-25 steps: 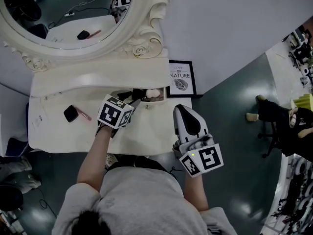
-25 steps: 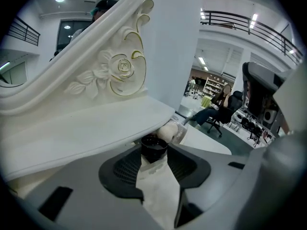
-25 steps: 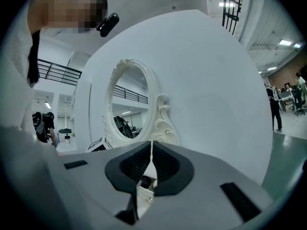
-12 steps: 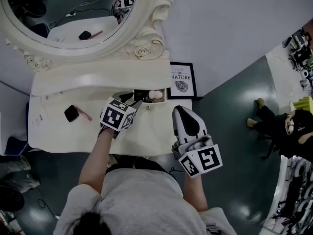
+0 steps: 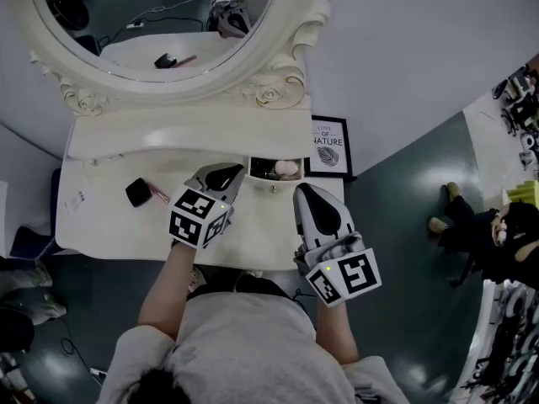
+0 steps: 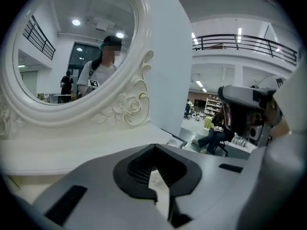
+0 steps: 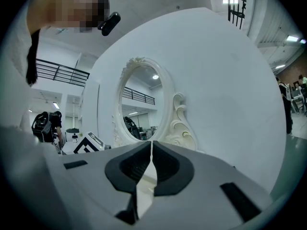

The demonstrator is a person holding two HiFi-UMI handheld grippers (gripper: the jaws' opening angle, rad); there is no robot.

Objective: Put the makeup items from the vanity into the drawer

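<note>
The small drawer [image 5: 271,180] at the right of the white vanity top [image 5: 118,230] stands open, with a pink item [image 5: 287,168] and a dark item [image 5: 259,168] inside. A black makeup case [image 5: 138,193] with a pink stick [image 5: 158,194] beside it lies on the left of the top. My left gripper [image 5: 237,173] hovers just left of the drawer. Its jaws [image 6: 156,176] have just been closing and are shut with nothing between them. My right gripper [image 5: 305,189] hangs in front of the drawer's right end, shut [image 7: 151,150] and empty.
A large oval mirror [image 5: 168,23] in a carved white frame stands at the back of the vanity. A framed print [image 5: 330,146] leans against the wall to the right of the drawer. A person sits on a chair [image 5: 493,234] far right on the floor.
My left gripper has pulled back out of the drawer and risen, and its jaws have shut empty. The right gripper has shifted slightly toward the vanity.
</note>
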